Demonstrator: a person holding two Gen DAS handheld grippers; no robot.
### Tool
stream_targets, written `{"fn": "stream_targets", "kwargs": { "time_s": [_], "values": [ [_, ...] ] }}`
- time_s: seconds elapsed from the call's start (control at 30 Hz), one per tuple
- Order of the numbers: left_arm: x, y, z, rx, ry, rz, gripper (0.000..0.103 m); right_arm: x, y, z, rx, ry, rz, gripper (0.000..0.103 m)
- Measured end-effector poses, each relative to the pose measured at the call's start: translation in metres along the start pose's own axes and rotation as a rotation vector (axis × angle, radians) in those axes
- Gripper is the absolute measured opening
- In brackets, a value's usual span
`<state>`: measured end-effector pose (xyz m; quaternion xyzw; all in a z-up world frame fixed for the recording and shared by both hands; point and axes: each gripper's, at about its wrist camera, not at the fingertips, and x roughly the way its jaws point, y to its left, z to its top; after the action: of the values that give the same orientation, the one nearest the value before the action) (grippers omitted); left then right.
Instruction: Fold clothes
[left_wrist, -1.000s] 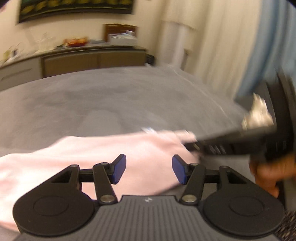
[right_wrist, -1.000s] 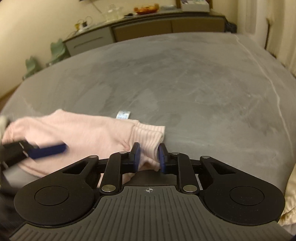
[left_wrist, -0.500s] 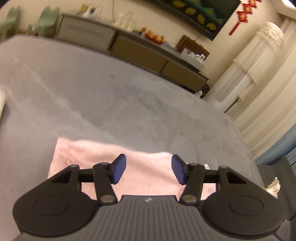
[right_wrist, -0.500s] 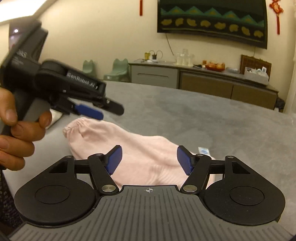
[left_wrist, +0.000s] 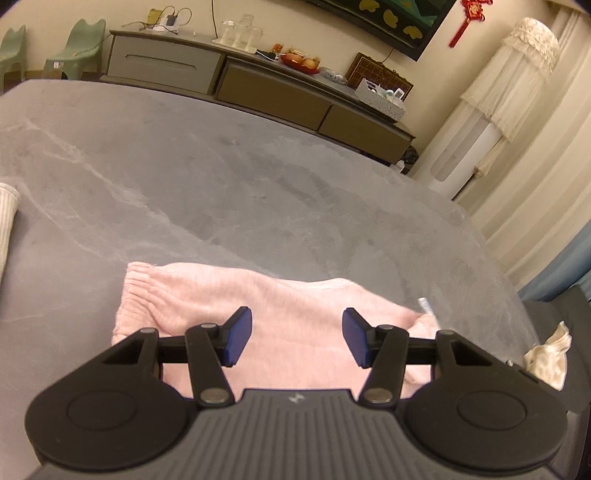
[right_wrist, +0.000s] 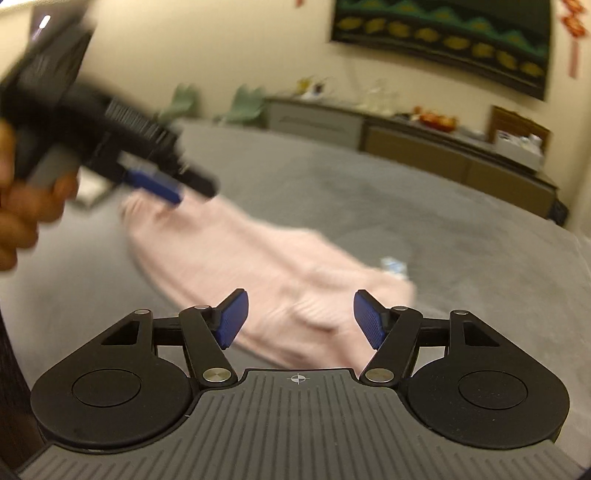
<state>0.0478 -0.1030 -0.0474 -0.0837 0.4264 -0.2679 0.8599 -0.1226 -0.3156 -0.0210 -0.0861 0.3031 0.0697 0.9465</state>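
A folded pink garment (left_wrist: 280, 306) lies flat on the grey table (left_wrist: 258, 177), with a small white label (left_wrist: 424, 306) at its right end. My left gripper (left_wrist: 297, 338) is open and empty, held above the garment's near edge. In the right wrist view the garment (right_wrist: 258, 258) is blurred. My right gripper (right_wrist: 299, 319) is open and empty above its near end. The left gripper (right_wrist: 155, 184) also shows there, held in a hand above the garment's far left end.
A cream ribbed cloth (left_wrist: 7, 221) lies at the table's left edge. A crumpled beige cloth (left_wrist: 546, 358) sits on a dark seat at the right. A long low cabinet (left_wrist: 258, 92) stands behind the table, with green stools (left_wrist: 77, 44) at its left.
My right gripper has opened and let go of the garment's ribbed end, then lifted away. Both grippers have risen and tilted up. The garment now lies flat and folded.
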Motion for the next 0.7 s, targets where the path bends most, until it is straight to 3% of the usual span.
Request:
{"fn": "stream_targets", "kwargs": {
  "time_s": [0.07, 0.2, 0.27, 0.33, 0.43, 0.57, 0.7],
  "values": [
    [0.002, 0.005, -0.002, -0.001, 0.01, 0.013, 0.054, 0.01, 0.006, 0.001, -0.024, 0.035, -0.03, 0.068],
    [0.009, 0.022, -0.006, -0.04, 0.05, 0.032, 0.054, 0.031, 0.004, 0.0, 0.007, 0.125, -0.072, 0.058],
    [0.011, 0.03, -0.008, -0.065, 0.065, 0.033, 0.054, 0.031, 0.004, 0.0, 0.012, 0.129, -0.061, 0.051],
    [0.012, 0.032, -0.01, -0.066, 0.07, 0.033, 0.054, 0.03, 0.002, 0.0, 0.023, 0.131, -0.061, 0.038],
    [0.013, 0.035, -0.012, -0.066, 0.077, 0.034, 0.054, 0.029, 0.001, 0.002, 0.032, 0.115, -0.077, 0.024],
    [0.009, 0.034, -0.011, -0.055, 0.062, 0.044, 0.054, 0.026, 0.0, 0.005, 0.041, 0.082, -0.101, 0.021],
    [0.004, 0.033, -0.008, -0.053, 0.04, 0.046, 0.054, 0.017, 0.001, 0.016, 0.064, -0.024, -0.136, 0.021]
  ]
}}
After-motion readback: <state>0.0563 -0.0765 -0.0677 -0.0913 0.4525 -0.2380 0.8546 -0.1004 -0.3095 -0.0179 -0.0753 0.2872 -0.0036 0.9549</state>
